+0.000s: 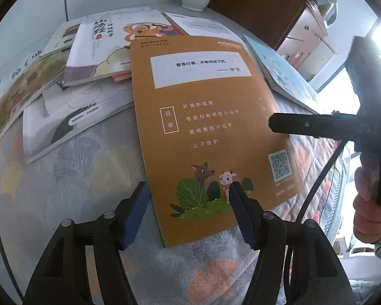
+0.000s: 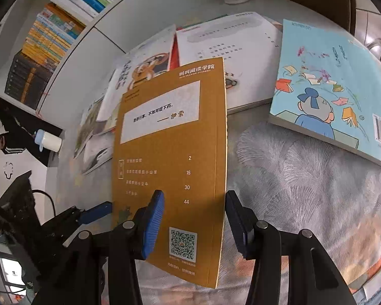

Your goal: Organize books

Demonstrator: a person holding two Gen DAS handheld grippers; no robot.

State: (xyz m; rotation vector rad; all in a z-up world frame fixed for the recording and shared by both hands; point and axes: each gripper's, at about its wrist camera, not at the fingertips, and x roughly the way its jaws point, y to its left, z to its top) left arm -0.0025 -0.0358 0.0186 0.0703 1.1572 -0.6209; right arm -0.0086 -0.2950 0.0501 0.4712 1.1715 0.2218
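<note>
Lying on the bedspread (image 1: 89,178), the orange book (image 1: 210,117) is back cover up. Its long axis runs away from both cameras toward the loose pile of books (image 1: 63,76) at the far side. A blue book (image 2: 337,89) sits just beside it on the right, apart from it.

The left gripper (image 1: 189,185) hovers at the book's near short edge with its jaws spread. One finger is out over the bedspread past the left long edge and the other is above the cover's cartoon animals. Neither pad presses on anything.

The right gripper (image 2: 194,194) comes in at the right long edge, toward the near end. In its own view one pad lies over the cover and the other stands clear of the page edge with a gap showing, so it reads as released, with the book between the jaws but not pinched. That long edge casts a shadow and seems a little raised; what lifts it I cannot tell.

The right hand is better placed, since the edge is already inside its jaws. Closing there would likely take the book along its long side, while the left would first have to shift over the short edge.
</note>
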